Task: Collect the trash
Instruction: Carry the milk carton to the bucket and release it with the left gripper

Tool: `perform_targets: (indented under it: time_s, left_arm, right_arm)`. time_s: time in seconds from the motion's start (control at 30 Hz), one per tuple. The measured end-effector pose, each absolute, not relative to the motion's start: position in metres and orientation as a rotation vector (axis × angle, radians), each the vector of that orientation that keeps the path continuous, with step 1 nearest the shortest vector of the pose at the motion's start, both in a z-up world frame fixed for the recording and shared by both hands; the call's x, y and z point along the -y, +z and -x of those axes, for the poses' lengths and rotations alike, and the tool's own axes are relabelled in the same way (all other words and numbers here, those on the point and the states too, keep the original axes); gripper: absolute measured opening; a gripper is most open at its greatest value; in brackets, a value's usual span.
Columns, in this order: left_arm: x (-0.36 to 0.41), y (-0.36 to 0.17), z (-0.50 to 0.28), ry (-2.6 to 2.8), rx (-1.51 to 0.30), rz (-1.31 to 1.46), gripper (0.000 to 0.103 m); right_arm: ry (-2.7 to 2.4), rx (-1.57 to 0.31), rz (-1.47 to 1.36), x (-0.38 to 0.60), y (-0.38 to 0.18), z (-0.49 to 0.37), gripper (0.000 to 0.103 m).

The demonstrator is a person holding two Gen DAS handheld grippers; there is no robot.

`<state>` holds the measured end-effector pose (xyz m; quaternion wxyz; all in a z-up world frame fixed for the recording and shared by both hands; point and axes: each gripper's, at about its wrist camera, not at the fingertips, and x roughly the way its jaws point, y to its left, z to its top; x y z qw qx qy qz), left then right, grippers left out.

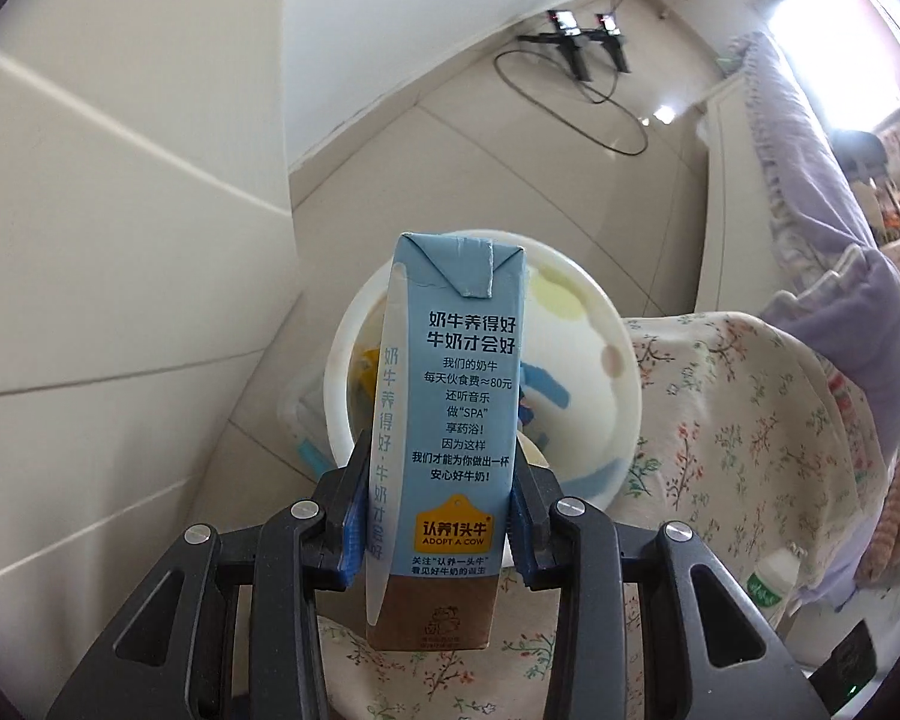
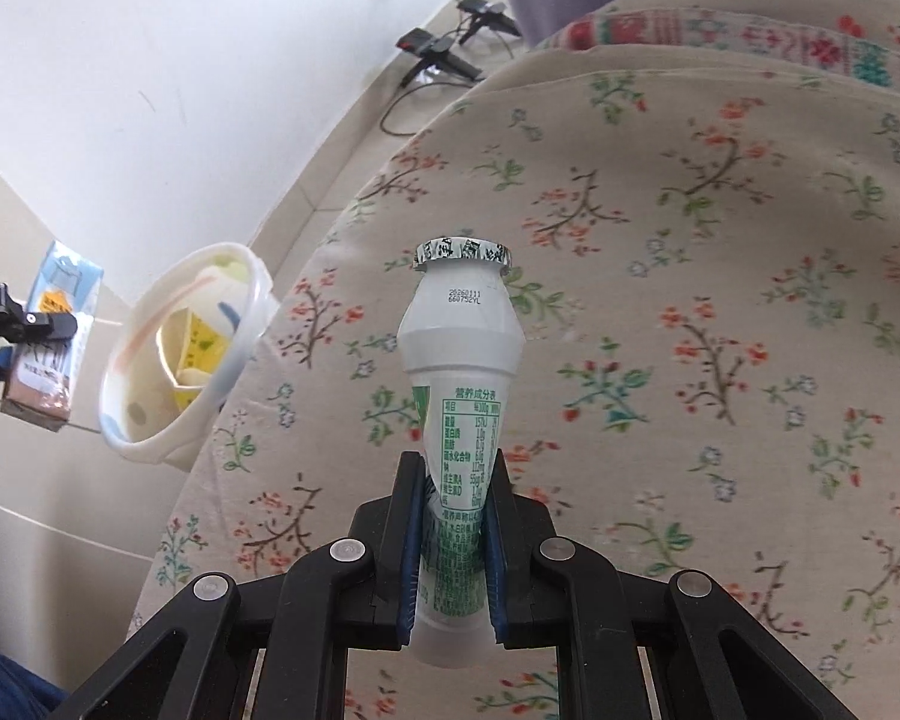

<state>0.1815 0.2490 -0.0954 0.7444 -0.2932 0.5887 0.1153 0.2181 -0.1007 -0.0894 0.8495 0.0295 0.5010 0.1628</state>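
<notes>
My left gripper [image 1: 438,516] is shut on a blue milk carton [image 1: 450,408] with Chinese print, held upright in front of a white trash bin [image 1: 594,372] that holds yellow and blue scraps. My right gripper [image 2: 453,540] is shut on a small white yogurt drink bottle [image 2: 459,360] with a green label and foil lid, held above the floral bed cover [image 2: 690,300]. In the right wrist view the bin [image 2: 150,420] stands at the left beside the bed, with the carton [image 2: 54,336] and the left gripper [image 2: 24,336] further left.
A floral cover [image 1: 738,420] drapes the bed edge next to the bin. White cabinet panels [image 1: 120,240] stand at the left. Black tripod stands and a cable [image 1: 576,54] lie on the tiled floor by the far wall. Another small bottle [image 1: 768,585] lies at lower right.
</notes>
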Motion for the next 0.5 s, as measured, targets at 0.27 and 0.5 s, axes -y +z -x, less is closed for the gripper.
perform_targets:
  time_s: [0.27, 0.5]
  left_arm:
    - [-0.244, -0.125, -0.204, 0.273, -1.335, 0.684, 0.04]
    - [-0.246, -0.143, -0.216, 0.274, -1.313, 0.706, 0.041]
  right_arm:
    - [0.395, -1.1, -0.137, 0.092, -0.093, -0.219, 0.016]
    - [0.49, -1.109, -0.178, 0.068, -0.084, -0.22, 0.016]
